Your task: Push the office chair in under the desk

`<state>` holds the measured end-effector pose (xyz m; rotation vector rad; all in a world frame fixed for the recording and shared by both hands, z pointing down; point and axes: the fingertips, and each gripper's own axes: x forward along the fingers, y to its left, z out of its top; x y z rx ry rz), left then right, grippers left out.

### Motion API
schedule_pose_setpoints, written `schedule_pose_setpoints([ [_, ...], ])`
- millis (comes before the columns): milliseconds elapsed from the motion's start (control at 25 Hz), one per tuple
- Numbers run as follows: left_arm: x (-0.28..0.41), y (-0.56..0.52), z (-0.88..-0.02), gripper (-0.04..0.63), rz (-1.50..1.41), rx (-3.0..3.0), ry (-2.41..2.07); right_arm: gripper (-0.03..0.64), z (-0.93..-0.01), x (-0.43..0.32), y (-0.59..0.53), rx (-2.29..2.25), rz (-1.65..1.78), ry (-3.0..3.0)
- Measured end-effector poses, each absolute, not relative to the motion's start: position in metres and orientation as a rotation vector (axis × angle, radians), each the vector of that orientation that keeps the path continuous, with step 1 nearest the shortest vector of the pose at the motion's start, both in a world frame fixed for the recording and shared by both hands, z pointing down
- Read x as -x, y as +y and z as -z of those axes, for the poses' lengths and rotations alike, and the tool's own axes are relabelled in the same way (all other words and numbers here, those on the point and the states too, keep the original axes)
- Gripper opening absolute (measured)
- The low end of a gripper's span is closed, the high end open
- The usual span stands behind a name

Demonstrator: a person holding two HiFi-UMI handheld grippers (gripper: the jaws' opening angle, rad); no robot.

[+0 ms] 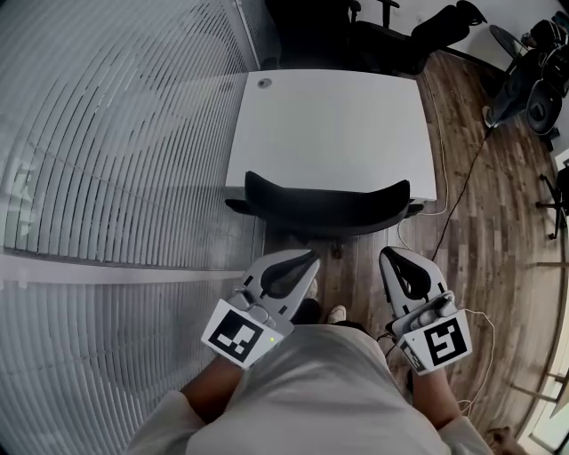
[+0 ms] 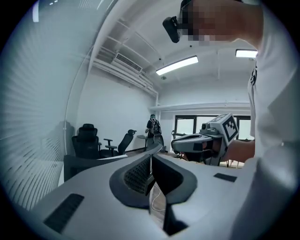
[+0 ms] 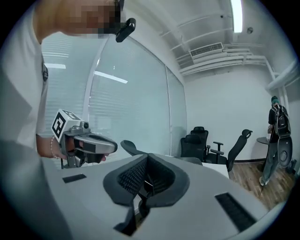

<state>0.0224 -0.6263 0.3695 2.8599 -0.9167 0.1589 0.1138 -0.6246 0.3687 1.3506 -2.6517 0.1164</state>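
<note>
A black office chair stands at the near edge of the white desk, its curved backrest towards me and its seat hidden under the desktop. My left gripper is held close to my body, just short of the backrest, jaws shut with nothing between them. My right gripper sits beside it on the right, also shut and empty. In the left gripper view the closed left gripper points past the right gripper. The right gripper view has the shut right gripper, with the left gripper off to its left.
A striped glass wall runs along the left of the desk. Other black chairs stand beyond the desk's far end. A cable trails over the wooden floor at the right, near dark equipment. A person stands at the back.
</note>
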Motion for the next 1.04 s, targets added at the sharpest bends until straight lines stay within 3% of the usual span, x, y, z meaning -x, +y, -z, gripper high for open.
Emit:
schedule_pose_setpoints([
  [1040, -0.036, -0.611, -0.338, 0.041, -0.066, -2.850, -0.886, 0.028, -0.331, -0.099, -0.607, -1.367, -0.070, -2.704],
])
